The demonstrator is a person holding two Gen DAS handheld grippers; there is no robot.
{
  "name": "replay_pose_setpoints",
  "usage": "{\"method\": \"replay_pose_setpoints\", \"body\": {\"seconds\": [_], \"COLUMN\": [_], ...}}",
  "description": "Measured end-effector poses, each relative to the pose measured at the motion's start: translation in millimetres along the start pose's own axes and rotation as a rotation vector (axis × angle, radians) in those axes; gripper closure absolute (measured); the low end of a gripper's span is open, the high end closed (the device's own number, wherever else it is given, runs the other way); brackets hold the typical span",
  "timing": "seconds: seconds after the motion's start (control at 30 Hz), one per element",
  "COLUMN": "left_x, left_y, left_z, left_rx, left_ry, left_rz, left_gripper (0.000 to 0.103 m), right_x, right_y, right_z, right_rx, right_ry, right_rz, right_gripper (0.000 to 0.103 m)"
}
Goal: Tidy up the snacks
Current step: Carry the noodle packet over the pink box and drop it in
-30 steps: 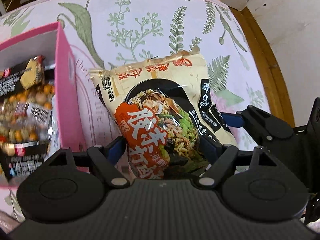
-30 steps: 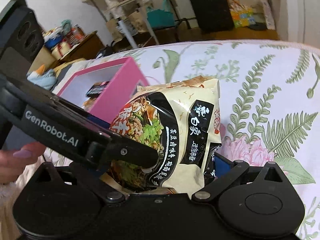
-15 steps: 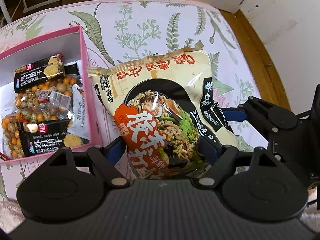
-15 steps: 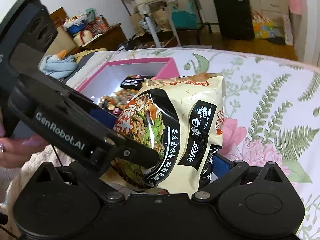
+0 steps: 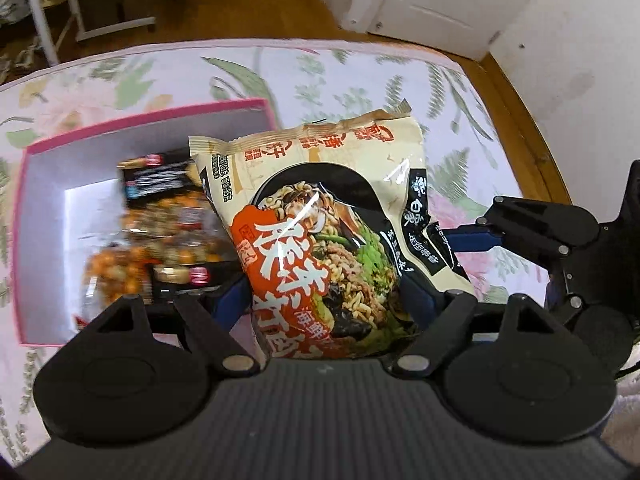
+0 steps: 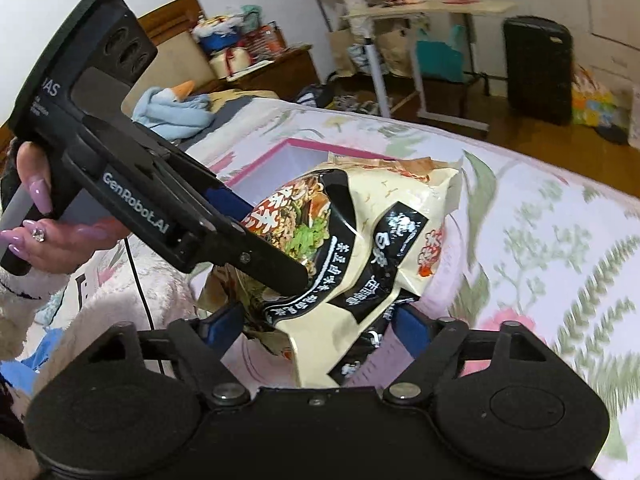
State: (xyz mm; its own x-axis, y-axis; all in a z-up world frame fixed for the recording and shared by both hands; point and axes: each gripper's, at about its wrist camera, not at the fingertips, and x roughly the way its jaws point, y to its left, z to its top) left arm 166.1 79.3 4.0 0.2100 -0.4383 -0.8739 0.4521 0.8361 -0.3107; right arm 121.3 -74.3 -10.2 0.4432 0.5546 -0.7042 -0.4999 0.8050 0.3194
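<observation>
A cream noodle packet [image 5: 320, 216] with a red and black print hangs above the flowered bedspread [image 5: 360, 72], partly over the right wall of a pink box [image 5: 24, 200]. My left gripper [image 5: 326, 300] is shut on its lower end, a blue pad on each side. My right gripper [image 6: 316, 320] has the packet's [image 6: 384, 216] other corner between its pads; its jaws are closing and the film there is crumpled. One right finger [image 5: 472, 238] shows at the packet's right edge. Dark bags of mixed nuts [image 5: 172, 232] lie in the box.
A hand [image 6: 48, 232] holds the left gripper's handle. The bed's wooden edge [image 5: 516, 120] and a white wall run along the right. Beyond the bed stand a folding table [image 6: 400, 12], a black case [image 6: 536, 68] and a blue towel [image 6: 168, 108].
The packet has risen off the bedspread and shifted left, now overlapping the pink box. The right jaws have narrowed on its corner and the film has crumpled.
</observation>
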Motion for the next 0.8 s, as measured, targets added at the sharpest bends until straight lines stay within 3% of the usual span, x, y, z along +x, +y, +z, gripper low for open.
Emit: {"method": "replay_pose_setpoints", "body": {"seconds": [0.23, 0.43, 0.63, 0.8], "left_x": [-16, -6, 13, 33], "left_y": [56, 114, 159, 175], "left_z": [6, 11, 18, 17], "left_rx": [-0.084, -0.148, -0.192, -0.204], "left_ry": [-0.05, -0.041, -0.031, -0.009], "left_rz": [0.089, 0.154, 0.21, 0.232], "left_gripper": [0.023, 0.022, 0.022, 0.022], "right_x": [49, 108, 161, 185], "right_y": [15, 22, 26, 32], "right_z": [41, 69, 85, 84], "right_rx": [-0.025, -0.011, 0.004, 0.014], "right_ry": [0.009, 0.05, 0.081, 0.139], "right_rz": [0.046, 0.08, 0.088, 0.063], "right_gripper": [0.022, 0.022, 0.022, 0.02]}}
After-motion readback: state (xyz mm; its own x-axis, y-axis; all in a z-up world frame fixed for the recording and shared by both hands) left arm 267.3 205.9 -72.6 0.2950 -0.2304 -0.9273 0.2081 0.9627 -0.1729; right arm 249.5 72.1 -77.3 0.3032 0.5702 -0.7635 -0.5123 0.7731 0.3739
